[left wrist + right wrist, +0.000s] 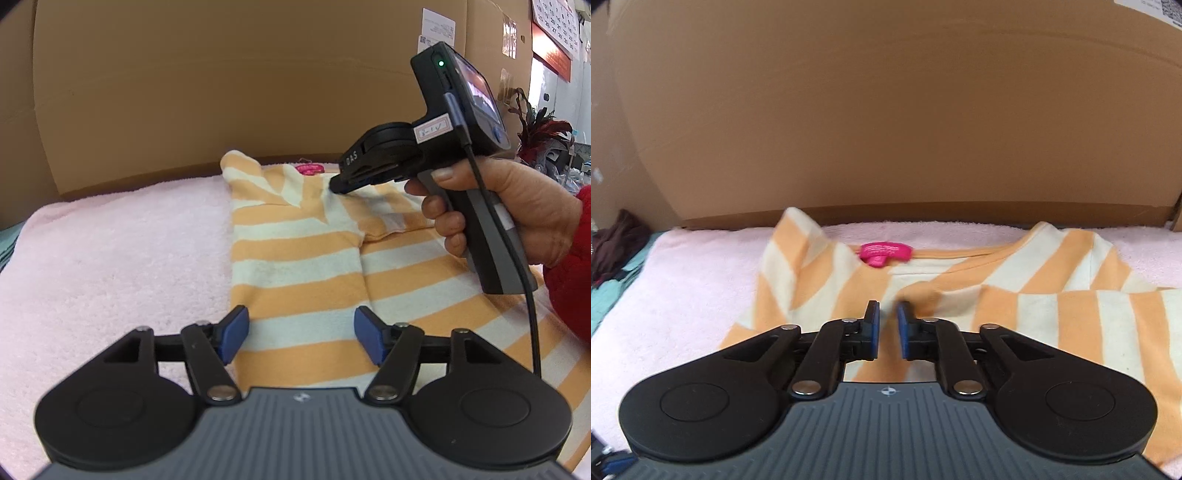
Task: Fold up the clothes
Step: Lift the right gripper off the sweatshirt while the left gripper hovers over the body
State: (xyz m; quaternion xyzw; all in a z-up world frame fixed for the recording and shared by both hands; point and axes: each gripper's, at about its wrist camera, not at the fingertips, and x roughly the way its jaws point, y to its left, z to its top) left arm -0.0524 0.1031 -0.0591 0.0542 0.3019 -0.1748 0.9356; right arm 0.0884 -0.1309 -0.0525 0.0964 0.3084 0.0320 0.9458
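Observation:
An orange-and-cream striped shirt (pixel 295 273) lies flat on a pink towel (pixel 110 266), its collar at the far side with a pink label (pixel 309 169). In the left wrist view a hand (pixel 517 206) holds my right gripper (pixel 334 184), whose tip is shut on a raised pinch of shirt cloth just below the collar. The right wrist view shows the shirt (pixel 1034 314), the label (pixel 886 253) and my right gripper (pixel 888 325), its blue pads close together over bunched cloth. My left gripper (pixel 301 336) stands open above the shirt's lower part, with nothing held.
A tall cardboard wall (pixel 221 92) stands right behind the towel's far edge. A red sleeve (pixel 572 258) comes in from the right. Dark and teal clothes (pixel 613 251) lie off the towel (pixel 683 295) at the left. A calendar (pixel 554 33) and a plant (pixel 535 125) are at the far right.

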